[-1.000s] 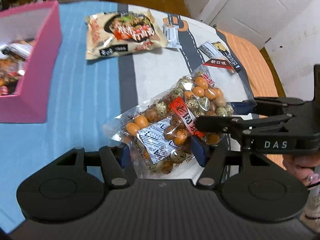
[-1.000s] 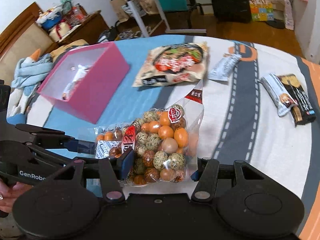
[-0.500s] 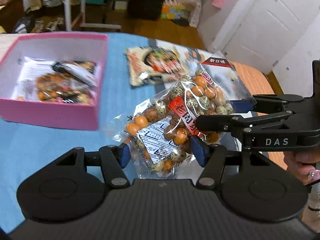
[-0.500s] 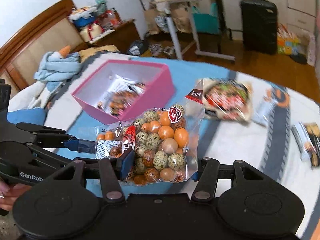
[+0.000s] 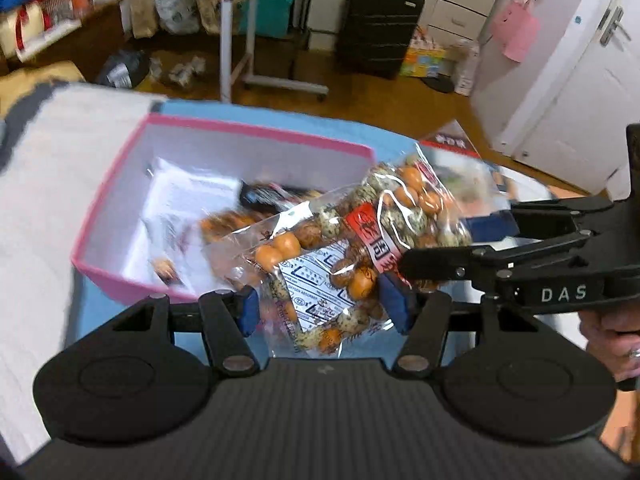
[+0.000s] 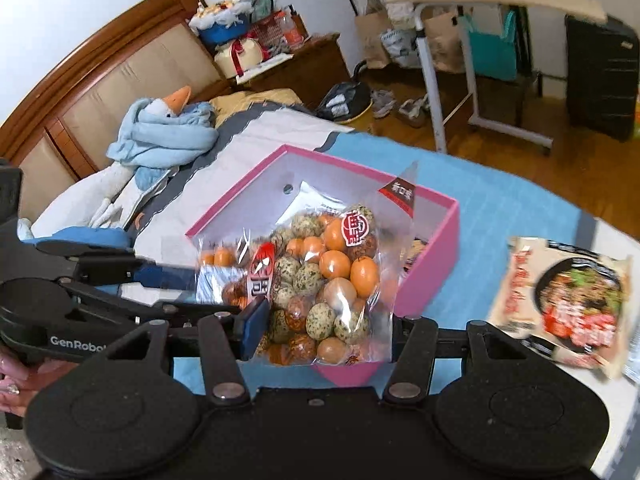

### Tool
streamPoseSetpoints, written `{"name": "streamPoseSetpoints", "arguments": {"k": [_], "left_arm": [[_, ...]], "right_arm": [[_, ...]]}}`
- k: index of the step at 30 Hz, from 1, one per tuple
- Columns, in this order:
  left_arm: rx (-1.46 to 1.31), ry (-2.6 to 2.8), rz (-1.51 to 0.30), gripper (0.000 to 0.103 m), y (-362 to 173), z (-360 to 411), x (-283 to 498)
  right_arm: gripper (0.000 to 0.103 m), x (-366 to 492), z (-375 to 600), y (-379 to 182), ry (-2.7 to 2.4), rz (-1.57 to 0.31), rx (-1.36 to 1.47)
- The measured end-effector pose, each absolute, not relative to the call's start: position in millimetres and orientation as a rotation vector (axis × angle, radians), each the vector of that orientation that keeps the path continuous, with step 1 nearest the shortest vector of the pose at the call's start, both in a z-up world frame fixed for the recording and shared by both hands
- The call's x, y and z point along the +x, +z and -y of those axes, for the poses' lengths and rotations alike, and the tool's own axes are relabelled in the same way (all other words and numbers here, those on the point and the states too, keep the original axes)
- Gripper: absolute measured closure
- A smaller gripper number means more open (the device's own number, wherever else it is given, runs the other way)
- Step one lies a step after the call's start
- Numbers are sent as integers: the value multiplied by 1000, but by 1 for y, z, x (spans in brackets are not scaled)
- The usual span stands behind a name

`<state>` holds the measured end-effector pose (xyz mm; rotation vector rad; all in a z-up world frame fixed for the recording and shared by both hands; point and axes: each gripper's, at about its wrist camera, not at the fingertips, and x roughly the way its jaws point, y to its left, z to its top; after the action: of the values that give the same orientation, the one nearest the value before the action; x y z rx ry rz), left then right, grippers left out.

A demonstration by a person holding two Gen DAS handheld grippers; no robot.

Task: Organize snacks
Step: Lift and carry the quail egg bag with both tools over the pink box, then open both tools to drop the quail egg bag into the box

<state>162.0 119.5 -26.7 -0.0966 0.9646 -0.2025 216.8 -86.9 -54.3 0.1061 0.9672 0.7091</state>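
A clear bag of orange and speckled round snacks point(image 5: 352, 248) hangs in the air between both grippers, over the near edge of the pink box point(image 5: 120, 184). My left gripper point(image 5: 324, 312) is shut on one end of the bag. My right gripper point(image 6: 324, 328) is shut on the other end of the same bag point(image 6: 324, 280). The pink box point(image 6: 436, 248) holds several snack packets and a white sheet.
A noodle packet point(image 6: 568, 300) lies on the blue and white cloth to the right of the box. A plush goose point(image 6: 160, 136) lies on the bed at the left. A rolling table and a black cabinet point(image 5: 376, 28) stand on the floor beyond.
Both grippers have lifted the snack bag off the cloth and carried it left, from beside the noodle packet to over the pink box.
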Motion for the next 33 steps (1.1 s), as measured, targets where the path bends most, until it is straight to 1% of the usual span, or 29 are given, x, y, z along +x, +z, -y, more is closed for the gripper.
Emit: {"name": "streamPoseSetpoints", "arguments": {"k": [11,16,19,20,23,26,33], "left_arm": [[-144,-110,-974,47,-60,-175,226],[-130,-53,-989,45,-81,-192,253],[-98,12,-999,46,-90,-194,259],[-53,49,-990,45,-90,-192,258],[96,92,-944,43,-87,-177,248],[138,79,-955,43,-82,-162,235],[121,-9,-950,40,-55,-130,196]], "right_arm": [[45,275,38,-87,699,-1009,158],[45,285,16,-105,697,-1037,127],[42,281,7,-115,706,-1047,61],[42,278,4,-117,701,-1047,23],[30,263,9,-114,679,-1003,-74],[30,248,24,-105,666,-928,-126],[30,203,80,-81,655,-793,-97]]}}
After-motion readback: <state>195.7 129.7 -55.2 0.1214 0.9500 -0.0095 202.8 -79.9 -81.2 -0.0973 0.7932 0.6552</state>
